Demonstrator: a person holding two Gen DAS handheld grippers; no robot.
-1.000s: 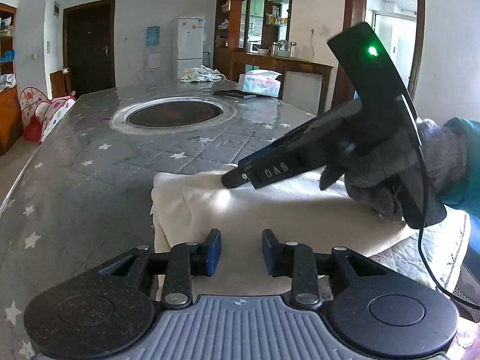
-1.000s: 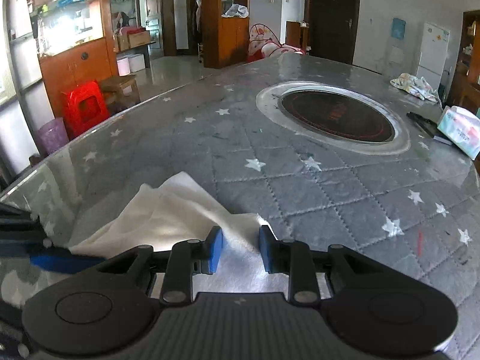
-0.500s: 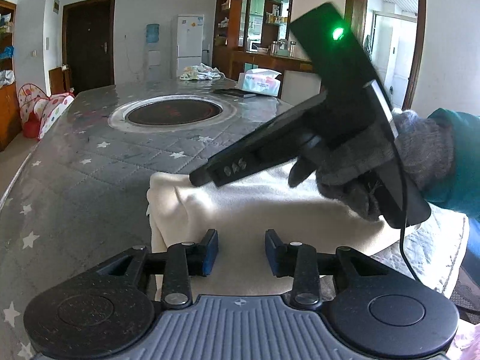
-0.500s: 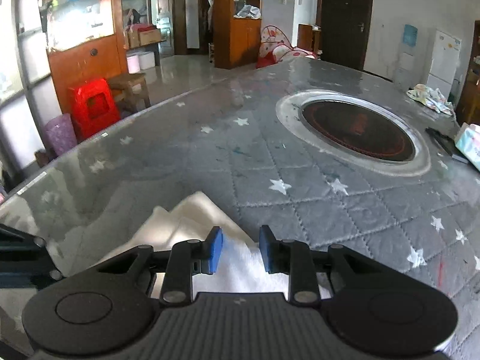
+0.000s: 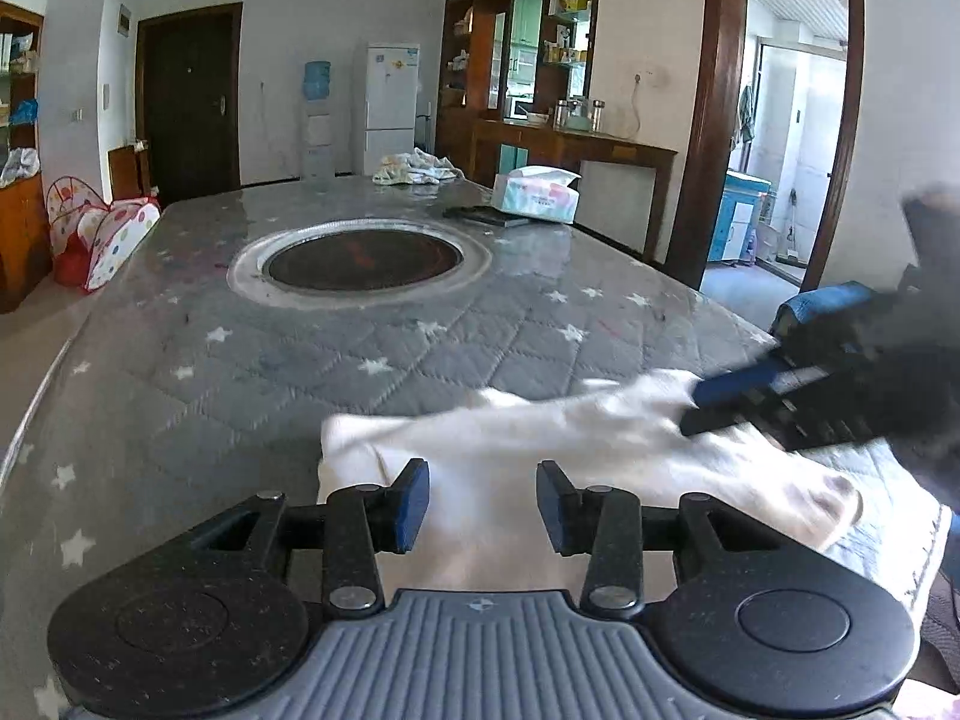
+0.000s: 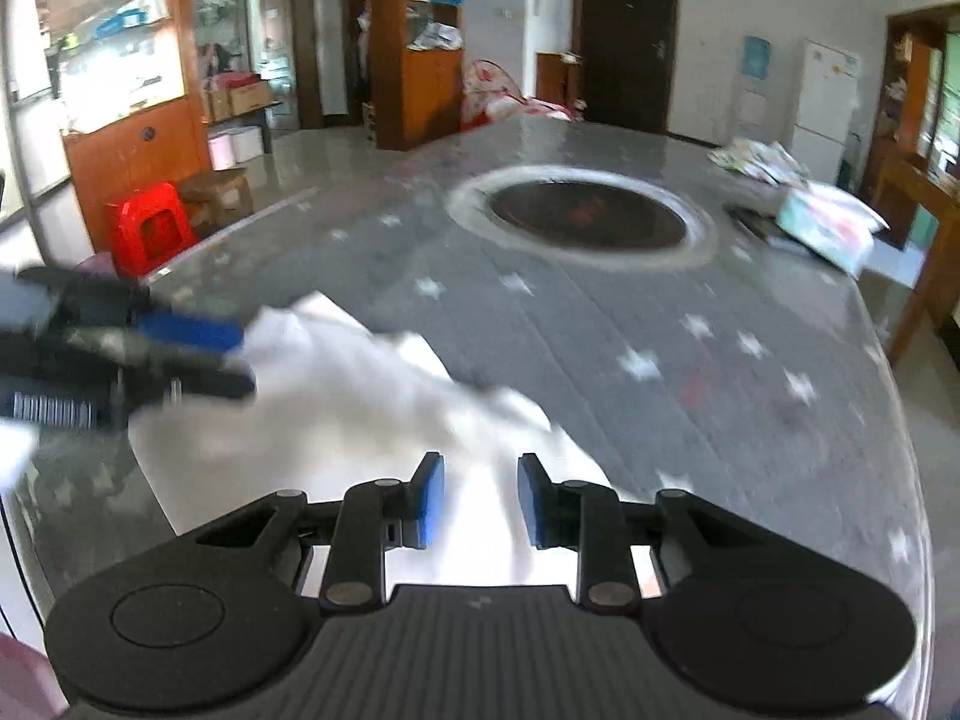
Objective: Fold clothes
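Cream garment point(image 5: 540, 450) lies bunched in layers on near tabletop point(image 5: 360, 360), partly folded; left hand-held gripper point(image 5: 483, 504) spread, empty; right hand-held gripper point(image 6: 480, 498) spread; squaring remains.

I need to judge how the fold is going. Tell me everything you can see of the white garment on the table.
The white garment is a soft, cream-white cloth lying in loosely folded layers near the front edge of the grey star-quilted table cover. Its edges are uneven, with a corner sticking out on the far side. The left gripper is open just above it; the right gripper, also open, is over its right part. Motion blur hides finer detail.
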